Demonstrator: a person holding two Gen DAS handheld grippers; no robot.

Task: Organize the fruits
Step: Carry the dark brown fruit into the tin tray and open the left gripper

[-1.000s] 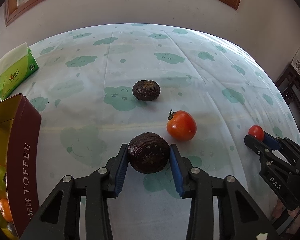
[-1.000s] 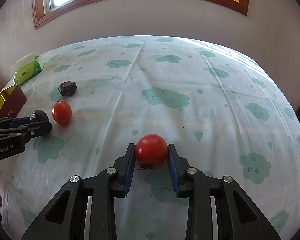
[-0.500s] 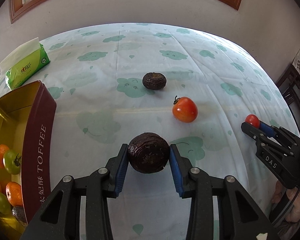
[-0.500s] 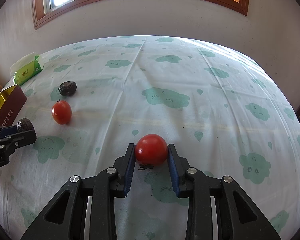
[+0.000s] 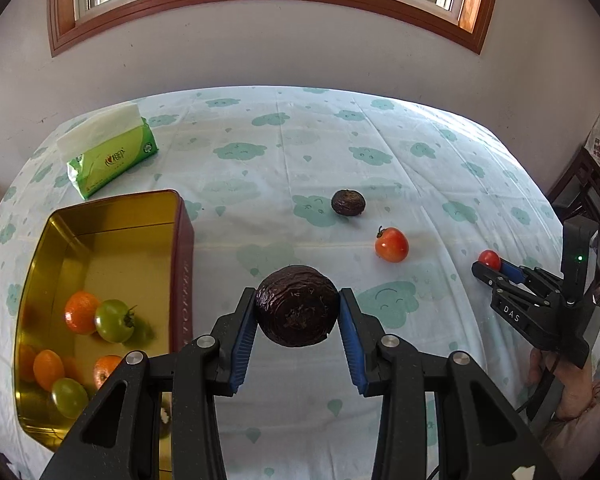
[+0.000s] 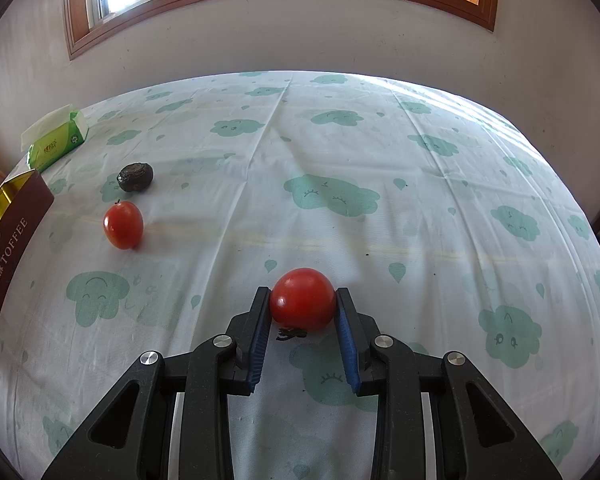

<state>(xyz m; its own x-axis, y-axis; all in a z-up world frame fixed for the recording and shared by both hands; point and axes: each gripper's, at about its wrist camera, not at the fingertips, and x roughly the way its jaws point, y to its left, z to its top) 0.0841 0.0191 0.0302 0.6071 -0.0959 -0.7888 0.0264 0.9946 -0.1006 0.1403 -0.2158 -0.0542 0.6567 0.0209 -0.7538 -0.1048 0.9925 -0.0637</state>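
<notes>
My left gripper (image 5: 298,306) is shut on a dark wrinkled passion fruit (image 5: 297,305), held above the cloth just right of the gold toffee tin (image 5: 100,216). The tin holds several oranges and green tomatoes (image 5: 114,320). A second passion fruit (image 5: 348,202) and a red tomato (image 5: 391,244) lie on the cloth beyond. My right gripper (image 6: 302,300) is shut on a red tomato (image 6: 302,299); in the left wrist view that gripper (image 5: 490,265) shows at the right edge. The loose tomato (image 6: 123,225) and passion fruit (image 6: 135,177) lie to its left.
A green tissue pack (image 5: 108,156) lies at the back left, behind the tin. The tin's maroon side (image 6: 8,248) stands at the left edge of the right wrist view. A person's hand (image 5: 556,376) holds the right gripper. Dark wooden furniture (image 5: 588,184) stands beyond the table's right edge.
My left gripper has risen and drawn back toward the tin with the passion fruit; the tin's inside now shows in full. The right gripper has stayed still with its tomato.
</notes>
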